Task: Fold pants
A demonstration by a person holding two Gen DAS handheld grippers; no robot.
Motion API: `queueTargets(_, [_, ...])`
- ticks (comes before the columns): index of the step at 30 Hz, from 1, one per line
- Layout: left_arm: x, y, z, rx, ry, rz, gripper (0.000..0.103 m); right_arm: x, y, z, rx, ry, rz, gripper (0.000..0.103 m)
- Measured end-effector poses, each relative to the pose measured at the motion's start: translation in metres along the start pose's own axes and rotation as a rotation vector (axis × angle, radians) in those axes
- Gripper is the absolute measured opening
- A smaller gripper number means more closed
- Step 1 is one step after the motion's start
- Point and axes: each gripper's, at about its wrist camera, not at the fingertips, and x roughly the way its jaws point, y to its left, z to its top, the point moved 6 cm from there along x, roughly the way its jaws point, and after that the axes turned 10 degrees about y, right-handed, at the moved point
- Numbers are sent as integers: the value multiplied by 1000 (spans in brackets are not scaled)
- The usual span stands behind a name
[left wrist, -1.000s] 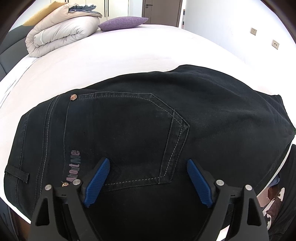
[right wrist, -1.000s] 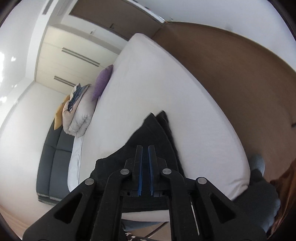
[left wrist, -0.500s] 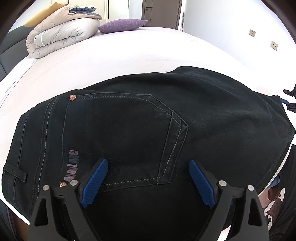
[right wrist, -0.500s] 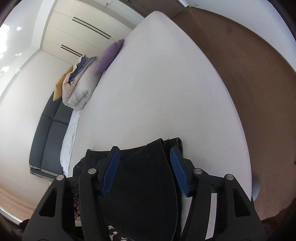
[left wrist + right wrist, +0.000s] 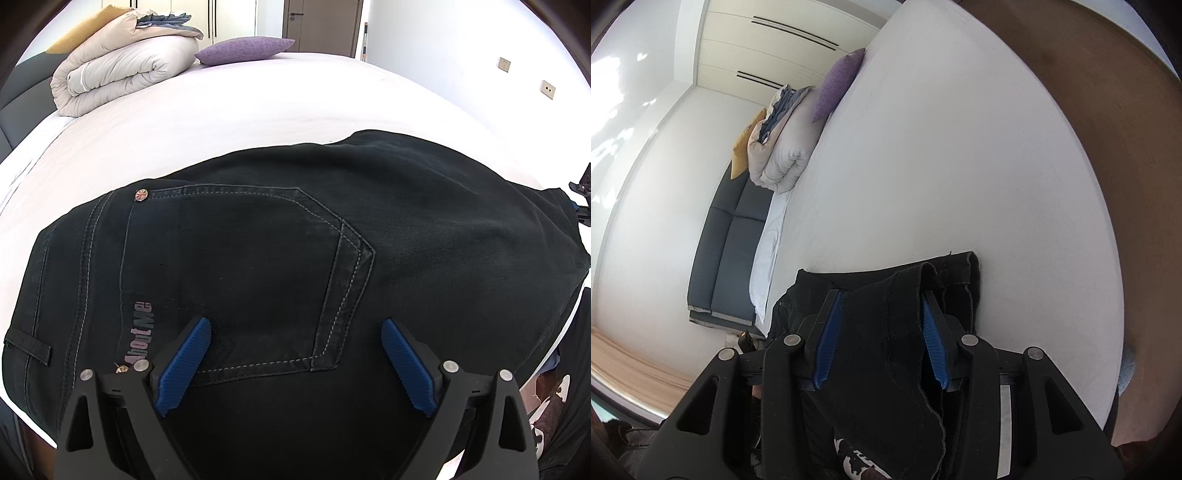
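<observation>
Black denim pants (image 5: 295, 240) lie folded on the white bed (image 5: 258, 103), back pocket up, waistband to the left. My left gripper (image 5: 295, 354) is open and hovers just over the pocket, nothing between its blue pads. In the right wrist view the pants (image 5: 879, 332) show as a dark folded bundle near the bed's near edge. My right gripper (image 5: 882, 332) is open, its blue pads either side of a raised fold of the fabric, not clamped. The right gripper's tip also shows at the left wrist view's right edge (image 5: 581, 192).
A rolled white duvet (image 5: 122, 70) and a purple pillow (image 5: 247, 50) sit at the bed's far end. A dark sofa (image 5: 727, 240) stands beside the bed. Brown floor (image 5: 1126, 147) lies past the bed's right edge. A wall with sockets (image 5: 546, 88) is on the right.
My right gripper went from shut to open and dropped closer to the pants, fabric now between its pads. My left gripper stayed open over the pocket and barely moved.
</observation>
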Motion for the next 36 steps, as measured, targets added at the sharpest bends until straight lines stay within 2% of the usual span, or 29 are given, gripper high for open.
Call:
queueTargets(5, [2, -3, 0, -2, 1, 5, 96, 16, -4, 6, 9, 50, 40, 41])
queueTargets(10, [1, -6, -2, -5, -1, 8, 96, 33, -15, -5, 58, 115, 64, 43])
queueTargets(14, [1, -7, -1, -7, 0, 8, 97, 34, -15, -7, 63, 75, 106, 43])
queueTargets(18, [1, -8, -1, -13, -2, 15, 98, 52, -13, 10, 107, 48, 145, 43])
queueTargets(20, [0, -9, -1, -16, -3, 19, 98, 61, -11, 19, 117, 45, 129, 43])
queueTargets(21, [0, -9, -1, -17, -4, 20, 98, 65, -7, 21, 111, 34, 109, 38])
queueTargets(22, [0, -9, -2, -17, -4, 20, 98, 67, -4, 22, 102, 23, 100, 27])
queueTargets(23, [1, -9, -2, -18, -4, 19, 98, 69, 0, 22, 96, 13, 89, 20])
queueTargets(24, [1, -10, -2, -18, -5, 18, 98, 69, 1, 21, 97, -16, 62, 5])
queueTargets(25, [0, -10, -2, -18, -5, 17, 98, 65, -1, 19, 113, -63, 38, 2])
queueTargets(28, [0, -9, -3, -17, -7, 19, 98, 40, -17, 9, 220, -254, 51, 0])
queueTargets(30, [0, -9, -3, -17, -8, 18, 98, 32, -33, -4, 293, -335, 82, 0])
queueTargets(34, [0, -9, -3, -16, -9, 21, 98, 38, -53, -27, 366, -453, 166, 0])
queueTargets(36, [0, -9, -3, -16, -9, 19, 98, 42, -50, -26, 353, -459, 139, 0])
